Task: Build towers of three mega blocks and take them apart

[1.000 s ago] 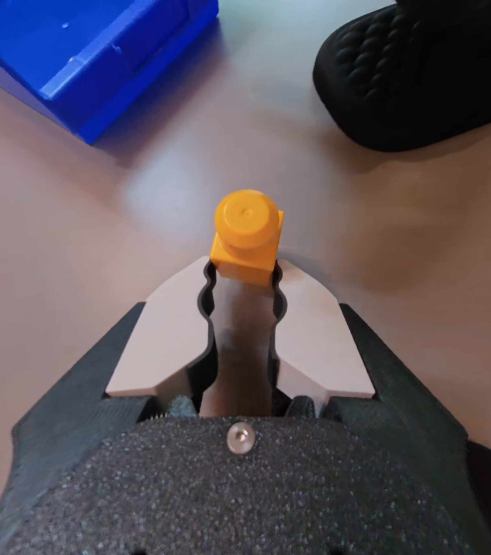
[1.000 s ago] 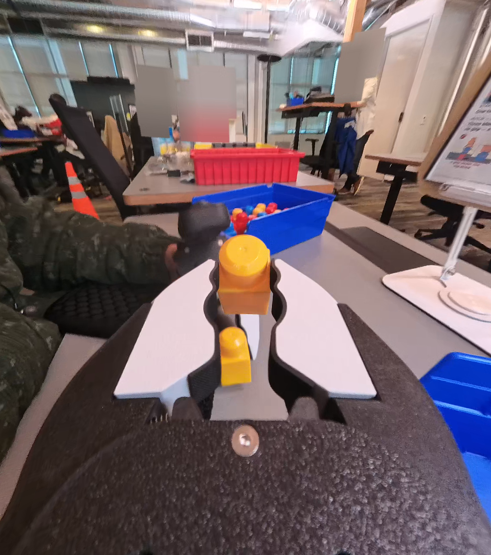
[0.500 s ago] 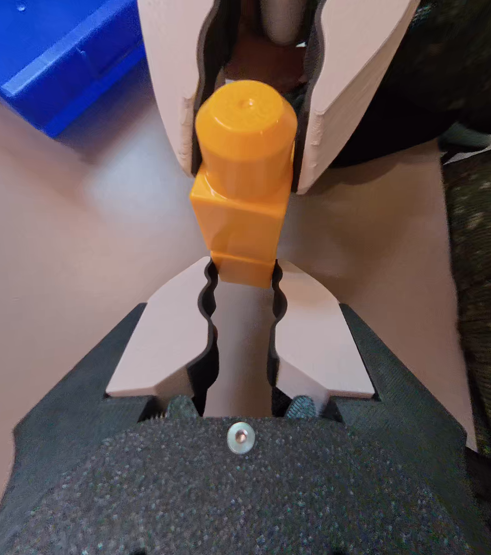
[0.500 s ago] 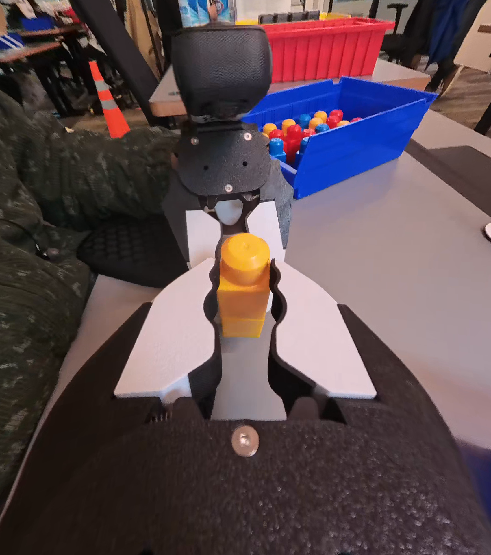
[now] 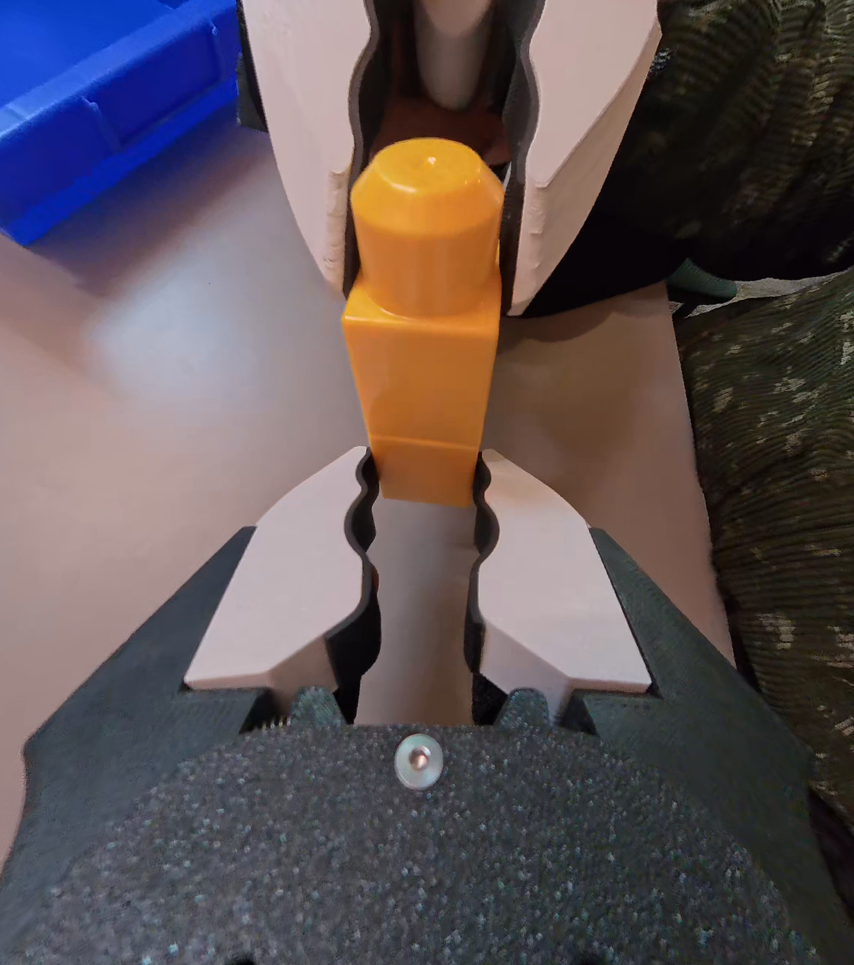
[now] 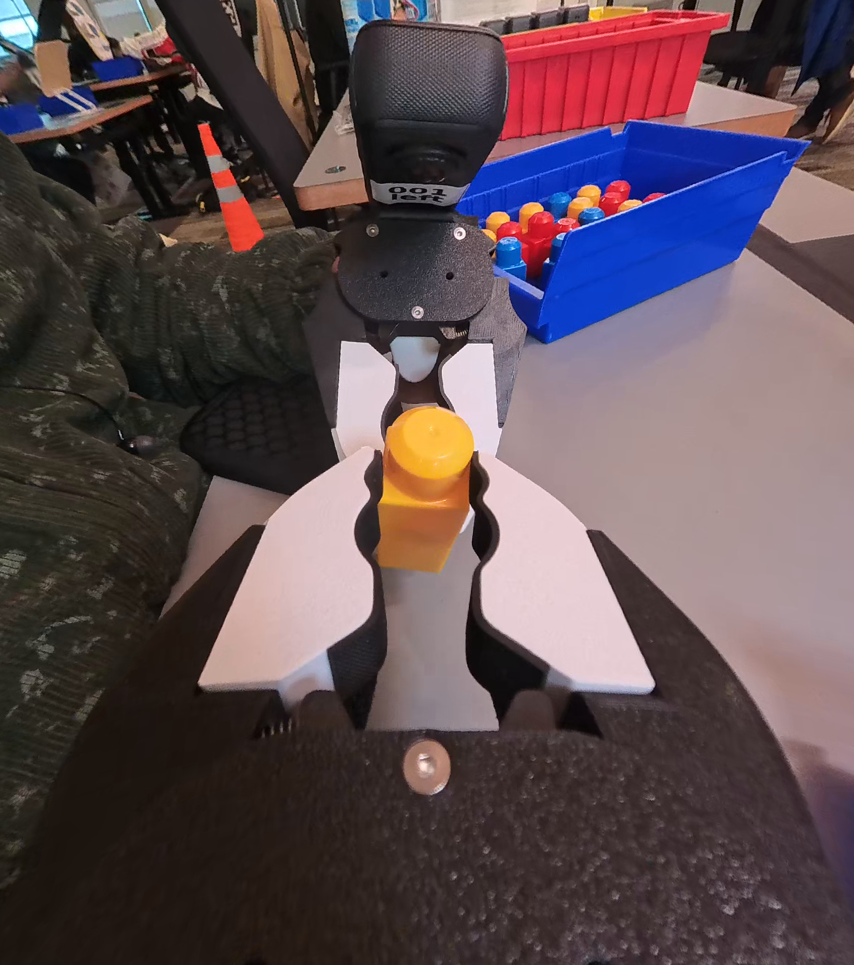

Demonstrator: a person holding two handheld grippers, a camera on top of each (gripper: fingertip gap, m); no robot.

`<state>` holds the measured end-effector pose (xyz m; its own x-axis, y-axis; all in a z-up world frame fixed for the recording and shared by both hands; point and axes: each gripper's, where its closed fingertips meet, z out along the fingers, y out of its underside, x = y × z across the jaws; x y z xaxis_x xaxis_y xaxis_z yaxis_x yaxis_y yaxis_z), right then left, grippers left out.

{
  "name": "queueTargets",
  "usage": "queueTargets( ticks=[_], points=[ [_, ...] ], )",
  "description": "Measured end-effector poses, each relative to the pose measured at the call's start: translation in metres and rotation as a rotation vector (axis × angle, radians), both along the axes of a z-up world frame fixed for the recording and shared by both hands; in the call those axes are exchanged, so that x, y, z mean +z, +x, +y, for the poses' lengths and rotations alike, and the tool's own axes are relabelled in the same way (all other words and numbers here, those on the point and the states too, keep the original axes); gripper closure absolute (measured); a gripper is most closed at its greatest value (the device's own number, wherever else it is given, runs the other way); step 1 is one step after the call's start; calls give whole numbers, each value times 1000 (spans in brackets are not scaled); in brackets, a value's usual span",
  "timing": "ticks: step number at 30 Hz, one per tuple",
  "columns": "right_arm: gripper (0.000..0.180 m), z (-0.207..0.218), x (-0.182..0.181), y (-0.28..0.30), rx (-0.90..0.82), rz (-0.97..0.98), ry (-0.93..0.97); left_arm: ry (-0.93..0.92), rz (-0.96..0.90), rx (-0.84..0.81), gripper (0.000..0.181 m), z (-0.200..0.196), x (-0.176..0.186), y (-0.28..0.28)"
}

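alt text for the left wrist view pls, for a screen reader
The left claw grips the lower of two stacked orange blocks, while the right claw reaches in from the top onto the upper one. A blue bin sits upper left on the table.

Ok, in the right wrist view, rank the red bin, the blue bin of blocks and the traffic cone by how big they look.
1. blue bin, though nearer the camera
2. red bin
3. orange traffic cone, smallest and farther off

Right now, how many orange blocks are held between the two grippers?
2, pressed together in one stack. The lower orange block sits in the left gripper; the upper orange block is clamped by the right gripper. Any block behind the fingers would be hidden.
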<state>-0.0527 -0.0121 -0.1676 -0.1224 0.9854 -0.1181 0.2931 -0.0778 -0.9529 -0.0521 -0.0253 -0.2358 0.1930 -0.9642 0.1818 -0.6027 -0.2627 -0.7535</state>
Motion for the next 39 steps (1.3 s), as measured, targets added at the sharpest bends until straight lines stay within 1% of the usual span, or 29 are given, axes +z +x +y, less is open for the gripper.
queueTargets(
  ticks=[6,9,10,11,12,14,16,18,19,21,22,24,25,27,29,31,32,33,34,36,39],
  points=[
    [148,1,0,-1,-15,10,7,7,-6,18,146,2,-1,0],
    [147,2,3,-3,-22,53,5,24,-19,15,145,3,1,-1],
    [139,3,4,-3,-28,64,-4,39,-34,18,145,5,3,-2],
    [124,5,4,-3,-42,62,-16,52,-35,37,145,9,4,-5],
    [117,8,3,-3,-56,59,-23,60,-40,56,145,13,4,-9],
    [116,12,-2,-3,-81,37,9,50,-85,82,145,17,9,-13],
    [116,12,-8,-7,-91,12,33,63,-86,106,145,22,9,-16],
    [120,11,-15,-13,-99,-11,51,76,-101,88,145,19,10,-11],
    [124,10,-21,-16,-102,-32,58,88,-114,75,145,17,11,-8],
    [142,7,-29,-20,-95,-69,65,130,-99,73,145,18,11,-7],
    [142,6,-29,-20,-96,-67,78,131,-118,63,145,17,13,-8],
    [143,4,-23,-18,-85,-54,94,120,-143,89,130,19,25,-16],
    [143,5,-20,-16,-90,-42,96,149,-144,119,126,24,34,-26],
    [143,11,-15,-12,-116,-26,96,277,-169,239,129,45,65,-55],
    [143,19,-13,-9,-148,-13,87,423,-125,444,136,74,93,-104],
    [142,23,-14,-8,-164,-10,67,558,-5,702,148,102,110,-173],
    [142,24,-16,-8,-165,-12,63,586,79,821,151,110,110,-210],
    [142,24,-17,-8,-164,-15,65,566,157,920,150,114,105,-243],
    [142,23,-17,-9,-161,-16,68,507,224,991,148,113,95,-271],
    [142,21,-18,-10,-149,-17,68,373,318,1071,144,108,69,-309],
    [142,20,-21,-11,-140,-31,61,254,431,1114,148,99,38,-342]
  ],
)
